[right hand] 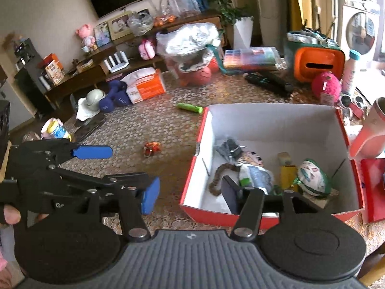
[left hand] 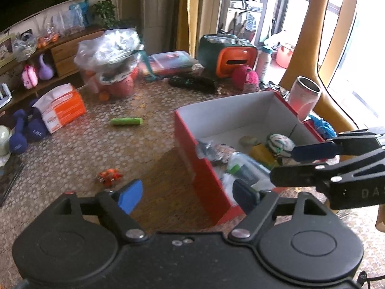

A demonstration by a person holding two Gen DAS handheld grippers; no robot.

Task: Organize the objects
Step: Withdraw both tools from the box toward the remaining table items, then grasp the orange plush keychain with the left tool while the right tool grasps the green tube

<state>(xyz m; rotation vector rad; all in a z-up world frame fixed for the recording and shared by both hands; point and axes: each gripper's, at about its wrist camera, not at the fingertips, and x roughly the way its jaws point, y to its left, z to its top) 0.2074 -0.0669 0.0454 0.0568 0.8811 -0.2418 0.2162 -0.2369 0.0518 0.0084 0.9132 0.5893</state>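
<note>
Grippers spread, both empty: left gripper [left hand: 185, 196] and right gripper [right hand: 190, 196] near red box [right hand: 192, 168]. Risk: crossing paths, fingers clash reaching orange trinket [right hand: 152, 148].

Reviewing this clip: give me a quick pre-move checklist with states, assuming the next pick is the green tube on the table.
1. Left tongs open and empty: ok.
2. Right tongs open and empty: ok.
3. Green tube lies alone on the table, nothing on it: ok.
4. Red box has free room inside: ok.
5. Small orange item lies apart from the tube: ok.
</note>
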